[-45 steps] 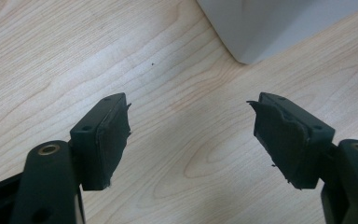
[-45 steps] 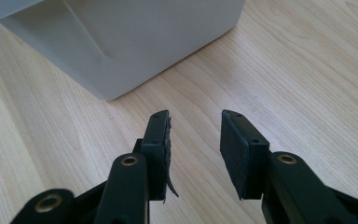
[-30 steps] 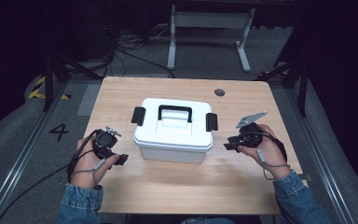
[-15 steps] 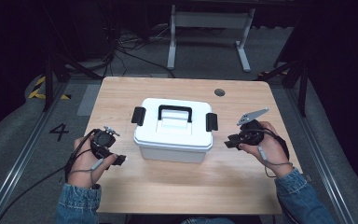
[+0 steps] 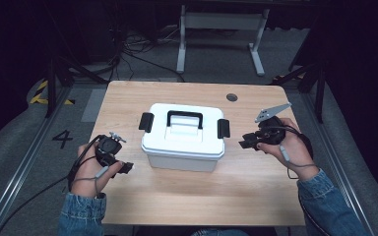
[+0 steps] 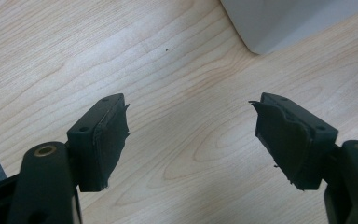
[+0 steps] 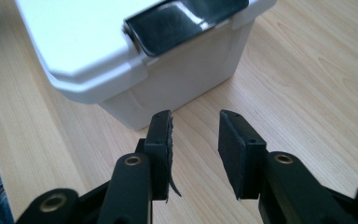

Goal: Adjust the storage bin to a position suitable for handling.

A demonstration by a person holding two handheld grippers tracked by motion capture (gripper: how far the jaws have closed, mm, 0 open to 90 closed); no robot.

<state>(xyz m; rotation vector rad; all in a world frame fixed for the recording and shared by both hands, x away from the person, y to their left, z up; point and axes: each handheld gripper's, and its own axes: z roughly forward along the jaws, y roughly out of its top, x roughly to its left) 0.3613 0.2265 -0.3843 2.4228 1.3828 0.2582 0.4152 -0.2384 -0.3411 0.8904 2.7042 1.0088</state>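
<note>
A white lidded box with a black handle and a black latch at each end stands mid-table. My left gripper rests low at the box's front left corner. In the left gripper view its jaws stand wide open over bare wood, with the box corner ahead. My right gripper hovers just right of the box, level with its right latch. In the right gripper view it is partly open with nothing between the pads, pointing at the box below the latch.
The wooden table has bare room in front of the box and on both sides. A round cable hole lies at the back right. A metal stand and cables sit on the floor beyond the far edge.
My right gripper has risen a little beside the box's right end. The left hand and the box have stayed put.
</note>
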